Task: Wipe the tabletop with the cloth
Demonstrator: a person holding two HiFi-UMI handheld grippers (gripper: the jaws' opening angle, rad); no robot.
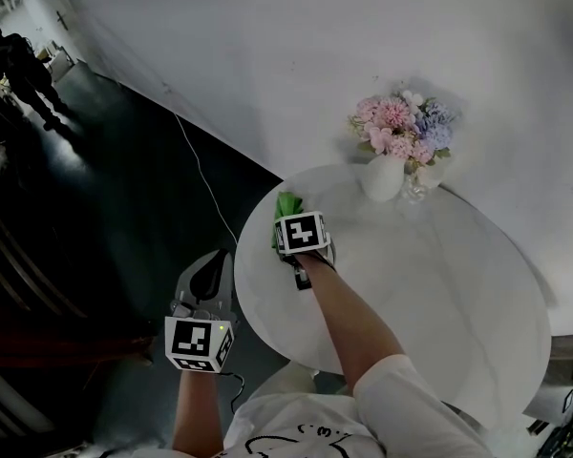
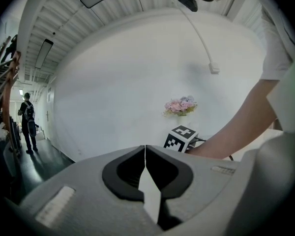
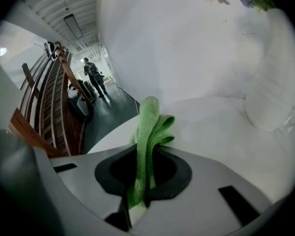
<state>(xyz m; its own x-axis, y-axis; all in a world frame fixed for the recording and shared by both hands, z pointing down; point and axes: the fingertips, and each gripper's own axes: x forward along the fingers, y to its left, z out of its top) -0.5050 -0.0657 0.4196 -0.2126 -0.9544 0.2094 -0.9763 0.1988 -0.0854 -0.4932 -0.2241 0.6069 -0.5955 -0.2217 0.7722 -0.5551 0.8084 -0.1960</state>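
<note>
Closest in, the right gripper is pinching a folded green cloth between its jaws, with the bunched fold sticking out ahead of them. The cloth is sitting over the far left part of the round white worktop, near the rim. Whether it is pressing on the surface or only brushing it is not clear.

To wipe well, the gripper probably needs tilting so the cloth meets the worktop before the hard jaws do. Light downward pressure should spread the fold flat, since a bunched cloth is likely cleaning only a narrow strip. Overlapping passes from this rim toward the bare near side would suit. The white vase of pink and blue flowers is standing at the far edge, near the cloth. Strokes there should curve round it, because it looks top-heavy and a knock could tip it.

The left gripper is hanging off the worktop's left side over the dark floor, its jaws pressed together on nothing.
</note>
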